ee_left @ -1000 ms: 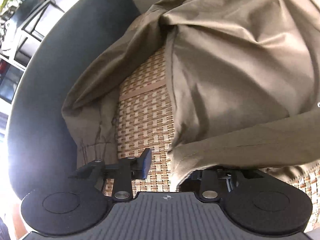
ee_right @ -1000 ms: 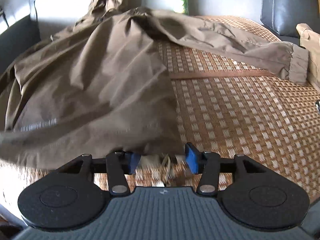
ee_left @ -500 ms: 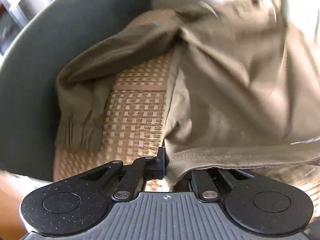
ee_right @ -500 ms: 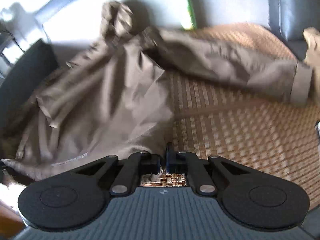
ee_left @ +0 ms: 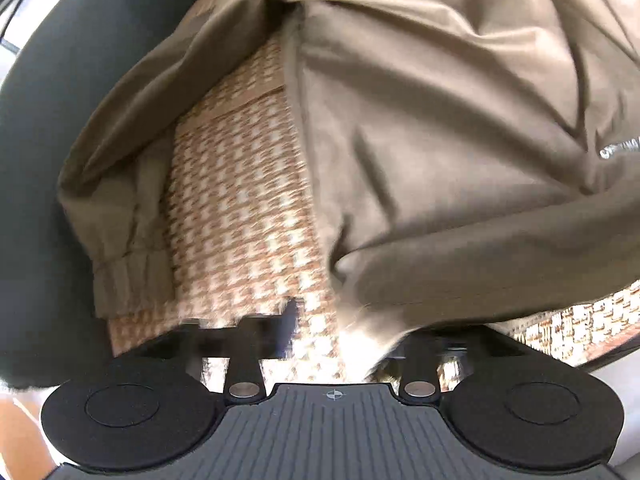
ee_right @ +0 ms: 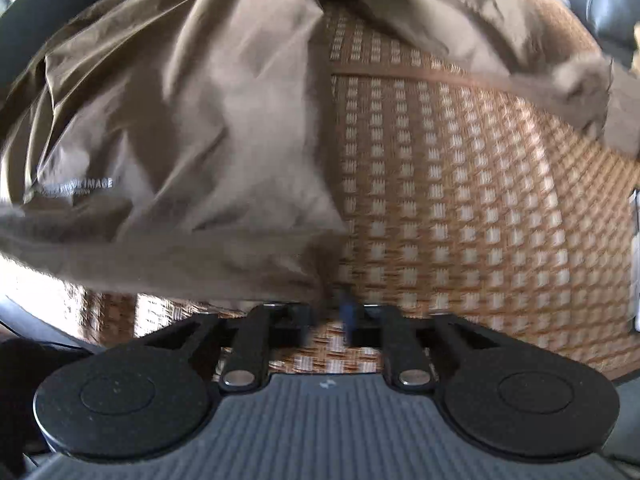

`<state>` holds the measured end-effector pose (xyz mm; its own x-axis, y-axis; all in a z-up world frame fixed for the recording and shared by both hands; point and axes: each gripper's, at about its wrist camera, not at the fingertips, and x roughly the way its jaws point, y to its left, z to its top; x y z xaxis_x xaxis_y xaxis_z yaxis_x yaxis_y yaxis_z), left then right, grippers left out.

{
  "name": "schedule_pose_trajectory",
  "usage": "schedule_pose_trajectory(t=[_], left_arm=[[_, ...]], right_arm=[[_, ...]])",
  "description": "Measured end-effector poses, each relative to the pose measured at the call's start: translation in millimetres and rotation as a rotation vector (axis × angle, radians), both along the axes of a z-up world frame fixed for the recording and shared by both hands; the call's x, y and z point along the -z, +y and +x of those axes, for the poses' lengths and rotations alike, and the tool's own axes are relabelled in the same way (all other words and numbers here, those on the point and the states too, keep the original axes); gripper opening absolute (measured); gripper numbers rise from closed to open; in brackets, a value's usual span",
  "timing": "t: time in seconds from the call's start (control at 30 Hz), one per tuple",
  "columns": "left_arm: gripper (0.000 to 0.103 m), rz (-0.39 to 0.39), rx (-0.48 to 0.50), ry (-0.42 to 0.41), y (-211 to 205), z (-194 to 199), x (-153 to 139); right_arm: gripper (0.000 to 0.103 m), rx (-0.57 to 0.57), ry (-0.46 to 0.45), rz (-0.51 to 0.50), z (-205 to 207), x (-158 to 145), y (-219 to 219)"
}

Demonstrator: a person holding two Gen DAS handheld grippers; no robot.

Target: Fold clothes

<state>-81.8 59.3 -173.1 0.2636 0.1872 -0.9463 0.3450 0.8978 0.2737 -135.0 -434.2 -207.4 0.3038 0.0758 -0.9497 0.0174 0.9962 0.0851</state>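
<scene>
An olive-brown jacket [ee_left: 440,140] lies spread on a woven mat [ee_left: 240,200], its hem toward me. My left gripper [ee_left: 346,332] hangs over the hem's left corner with its jaws opening. The cloth drapes over the right finger, and the left finger [ee_left: 288,320] stands free above the mat. In the right wrist view the jacket [ee_right: 180,120] fills the left half. My right gripper [ee_right: 326,320] is at its hem's right corner, jaws opening, with only mat showing between them. Both views are motion-blurred.
One sleeve with a gathered cuff [ee_left: 132,272] lies along the dark sofa arm [ee_left: 48,160]. The other sleeve [ee_right: 480,28] stretches across the mat [ee_right: 460,200] to the far right. A dark back cushion [ee_right: 608,8] stands behind it.
Both grippers shut on the hem corners half a second ago and have since parted their jaws. The jacket now fills more of both views, closer to the cameras.
</scene>
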Motion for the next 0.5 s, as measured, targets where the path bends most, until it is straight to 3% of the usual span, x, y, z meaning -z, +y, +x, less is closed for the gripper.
schedule_pose_trajectory(t=[0.03, 0.1, 0.2, 0.33, 0.5], left_arm=[[0.069, -0.029, -0.018, 0.016, 6, 1, -8], [0.068, -0.086, -0.059, 0.041, 14, 1, -26], [0.066, -0.193, -0.102, -0.002, 10, 9, -65], [0.065, -0.349, -0.047, -0.101, -11, 35, -114], [0.067, -0.352, 0.097, -0.098, -37, 74, -139]], right_arm=[[0.060, -0.019, 0.013, -0.011, 0, -6, -4], [0.057, -0.054, 0.050, -0.004, -2, -20, -14], [0.056, -0.038, 0.062, -0.013, 0, -49, -28], [0.056, 0.025, -0.053, 0.016, 27, -108, -34], [0.061, 0.041, -0.220, 0.039, 83, -166, -35]])
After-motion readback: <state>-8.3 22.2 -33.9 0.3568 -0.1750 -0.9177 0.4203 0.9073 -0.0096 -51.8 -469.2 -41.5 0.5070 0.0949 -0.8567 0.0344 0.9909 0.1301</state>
